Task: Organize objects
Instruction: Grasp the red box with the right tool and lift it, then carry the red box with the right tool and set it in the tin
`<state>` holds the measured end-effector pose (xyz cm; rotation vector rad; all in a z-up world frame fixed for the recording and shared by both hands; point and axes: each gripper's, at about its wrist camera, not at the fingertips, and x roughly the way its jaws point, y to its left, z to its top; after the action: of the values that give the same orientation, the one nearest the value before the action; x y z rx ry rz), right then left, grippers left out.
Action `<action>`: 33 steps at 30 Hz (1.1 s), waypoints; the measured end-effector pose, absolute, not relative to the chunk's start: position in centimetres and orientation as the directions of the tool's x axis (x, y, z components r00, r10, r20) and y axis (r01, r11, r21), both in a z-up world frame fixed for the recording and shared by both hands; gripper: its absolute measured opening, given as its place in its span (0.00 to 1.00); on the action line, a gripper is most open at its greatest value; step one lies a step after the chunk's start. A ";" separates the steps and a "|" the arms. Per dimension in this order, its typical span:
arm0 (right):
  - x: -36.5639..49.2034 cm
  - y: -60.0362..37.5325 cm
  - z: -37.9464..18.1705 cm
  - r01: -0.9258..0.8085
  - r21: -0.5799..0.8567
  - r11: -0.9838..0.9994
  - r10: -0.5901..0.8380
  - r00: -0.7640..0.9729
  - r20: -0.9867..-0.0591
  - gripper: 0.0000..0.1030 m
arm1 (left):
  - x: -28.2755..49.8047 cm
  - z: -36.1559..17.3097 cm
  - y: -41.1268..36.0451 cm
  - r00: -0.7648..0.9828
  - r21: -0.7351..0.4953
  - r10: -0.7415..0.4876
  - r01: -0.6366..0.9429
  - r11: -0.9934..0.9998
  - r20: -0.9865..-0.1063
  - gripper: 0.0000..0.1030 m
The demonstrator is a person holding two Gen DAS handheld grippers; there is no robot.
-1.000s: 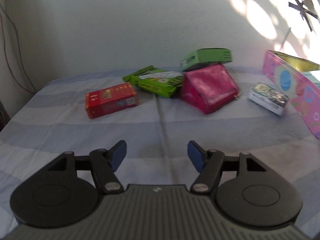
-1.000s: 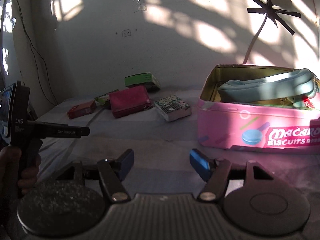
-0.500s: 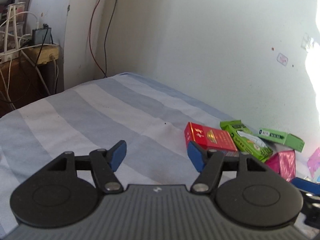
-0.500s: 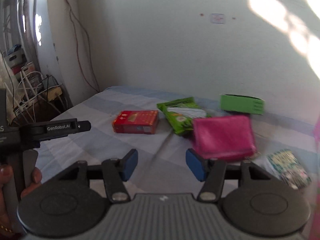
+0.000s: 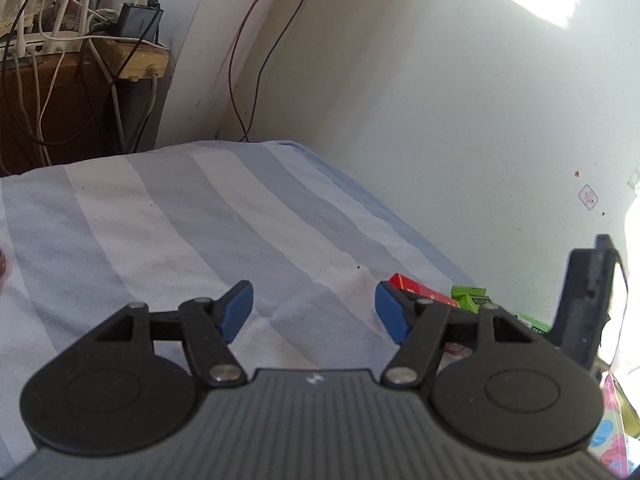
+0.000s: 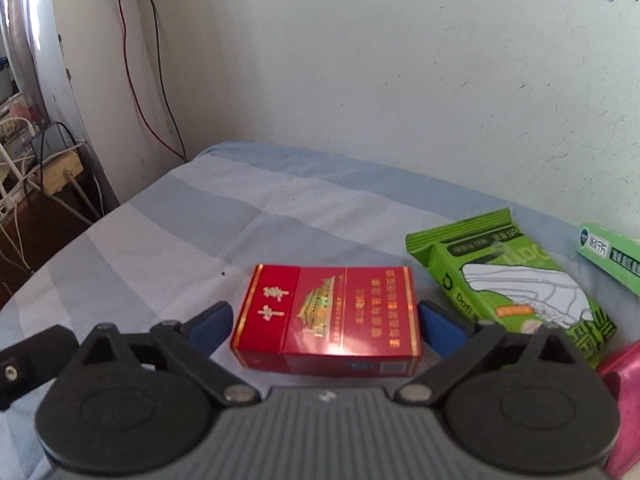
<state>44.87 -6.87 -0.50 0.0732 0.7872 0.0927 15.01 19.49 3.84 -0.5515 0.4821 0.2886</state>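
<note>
Right gripper [image 6: 325, 322]: fingers wide, straddling red box [image 6: 328, 316] on striped sheet [image 6: 224, 224]; green packet [image 6: 516, 280] beside. Left gripper [image 5: 314, 312]: fingers wide, holding nothing.

A bed covered by a sheet [image 6: 168, 240] striped in pale blue and white is seen in both views, set against a white wall. Lying directly on it in the right wrist view are a red box [image 6: 328, 314], flat with its printed face up, a green packet [image 6: 508, 280] just beside it to the right, a green carton [image 6: 612, 256] at the right edge, and a pink pouch [image 6: 624, 376], only partly seen. A small dark speck [image 6: 223, 273] is noted on the sheet.
</note>
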 end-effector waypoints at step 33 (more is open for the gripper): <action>0.1 -28.0 -0.3 0.407 0.122 0.905 -0.253 0.747 -0.615 1.00 | 9.5 2.2 -10.1 0.336 -0.411 -0.698 0.619 0.670 -0.633 0.66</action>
<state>0.13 -28.02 -0.26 0.2570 0.6315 -0.3652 9.49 -10.13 2.25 -0.1024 0.8775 -0.8608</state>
